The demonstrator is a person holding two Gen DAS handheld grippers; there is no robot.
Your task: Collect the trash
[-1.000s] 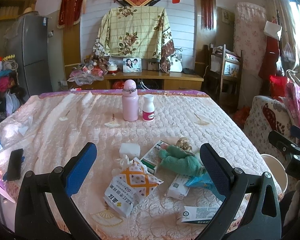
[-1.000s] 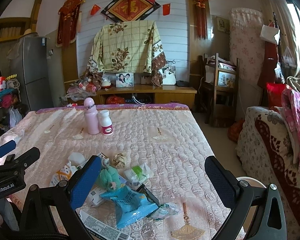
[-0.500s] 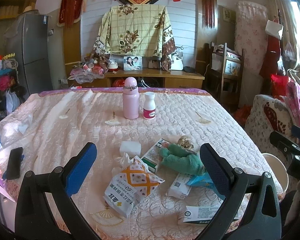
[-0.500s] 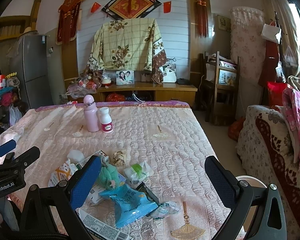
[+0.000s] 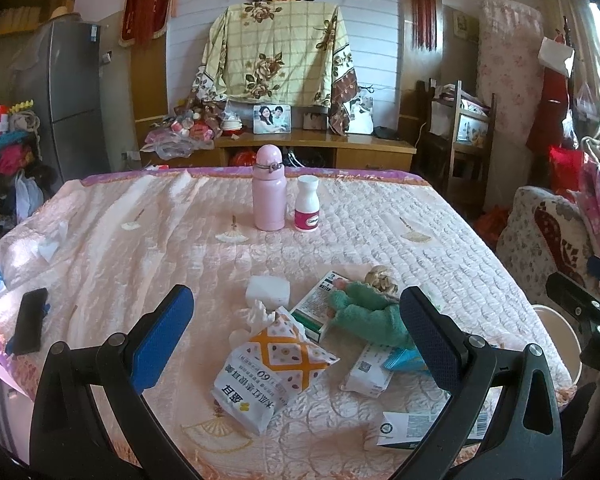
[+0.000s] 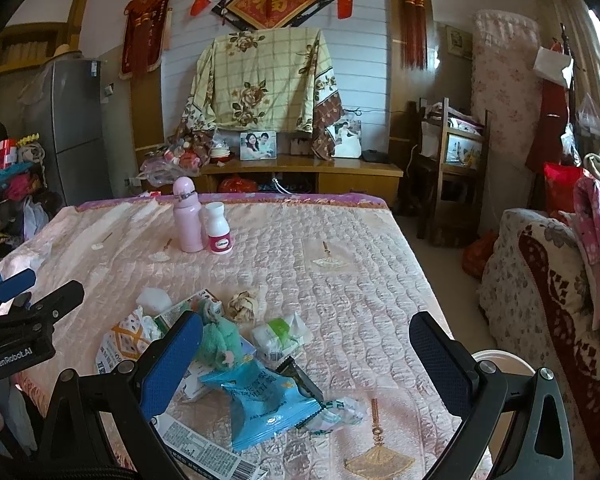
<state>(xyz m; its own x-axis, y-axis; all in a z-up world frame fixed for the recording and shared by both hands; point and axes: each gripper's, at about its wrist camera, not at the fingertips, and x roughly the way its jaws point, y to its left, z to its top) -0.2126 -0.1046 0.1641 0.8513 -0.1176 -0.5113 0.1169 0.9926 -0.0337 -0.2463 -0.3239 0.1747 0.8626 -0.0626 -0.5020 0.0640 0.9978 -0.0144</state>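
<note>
The left claw [image 5: 296, 332] hangs with its blue-padded fingers spread wide and nothing between them, poised over the near end of the trash pile; the right claw [image 6: 306, 354] is likewise wide apart and empty, just above the blue snack bag [image 6: 266, 406]. Set against the views from a second ago, almost nothing has shifted — both cameras frame the pile nearly as before, with only a slight drift, and no piece of litter has moved. I judge that collecting has not yet started and the hands are lining up a first pick.

The trash lies in one cluster at the near edge of the table [image 5: 148, 248], on its quilted pink cover: an orange-and-white paper packet [image 5: 272, 372] closest to the left claw, a green-and-white carton [image 5: 316, 308] behind it, a white block [image 5: 269, 290] just beyond, a crumpled brown paper ball [image 6: 243, 306], a white-and-green wrapper [image 6: 280, 336], and a printed flat pack [image 6: 204, 454] at the very edge. A green plush toy [image 5: 370, 314] rests on the carton — probably not litter, so it may need leaving out.

Farther back stand a pink flask [image 5: 269, 192] and a white bottle [image 5: 307, 205], upright and well apart from the pile. A white bin [image 6: 500, 364] sits beside the table on the right, the likely destination.
</note>
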